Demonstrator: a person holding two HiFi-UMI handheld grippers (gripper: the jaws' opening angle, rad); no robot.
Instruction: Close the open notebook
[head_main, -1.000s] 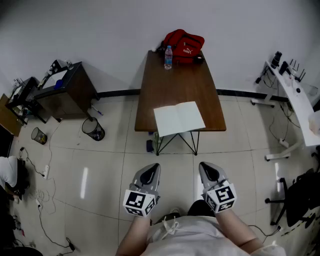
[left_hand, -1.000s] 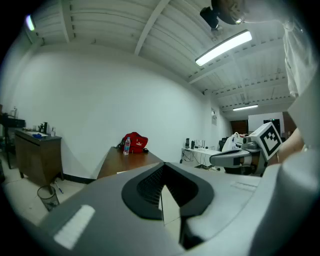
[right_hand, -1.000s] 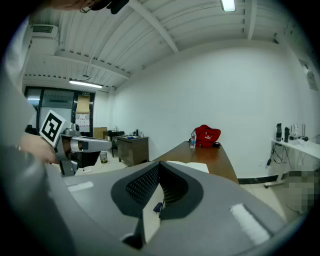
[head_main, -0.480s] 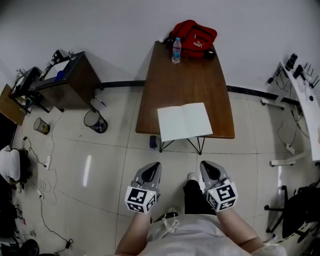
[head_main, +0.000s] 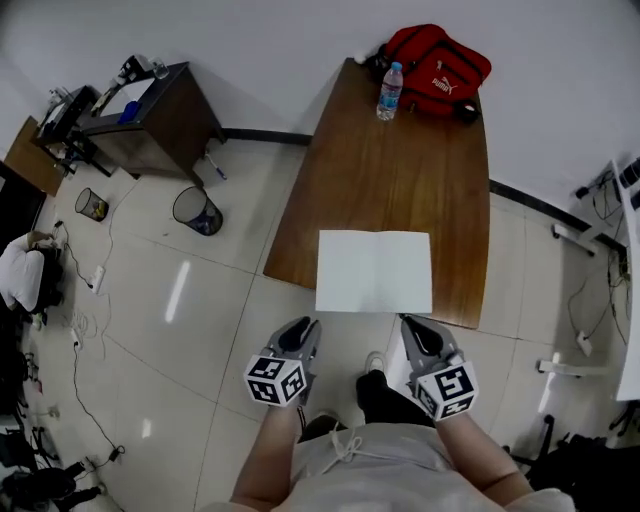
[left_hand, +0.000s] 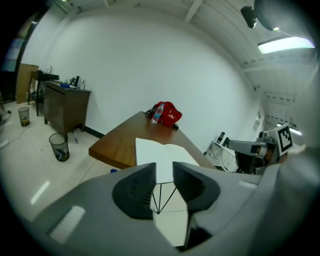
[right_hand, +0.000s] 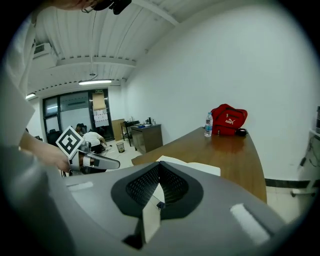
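Observation:
The open notebook (head_main: 375, 271) lies flat with white blank pages at the near end of the brown table (head_main: 400, 170), overhanging its front edge a little. Both grippers hover short of that edge, over the floor, and touch nothing. My left gripper (head_main: 305, 326) points at the notebook's left corner; its jaws are opening, with a narrow gap and nothing between them (left_hand: 164, 173). My right gripper (head_main: 410, 323) faces the notebook's right half, its jaws closed tip to tip and empty (right_hand: 159, 167). The notebook (left_hand: 160, 151) shows just beyond the left jaws, and the notebook (right_hand: 192, 167) also shows past the right jaws.
A red bag (head_main: 437, 58) and a water bottle (head_main: 389, 91) stand at the table's far end by the wall. On the left are a dark cabinet (head_main: 150, 120) and a mesh waste bin (head_main: 197, 210). A white desk (head_main: 628, 190) is at the right. Cables run over the floor at left.
Both grippers have come forward towards the table, so the notebook now lies just ahead of them. The table looks larger and turned in the head view.

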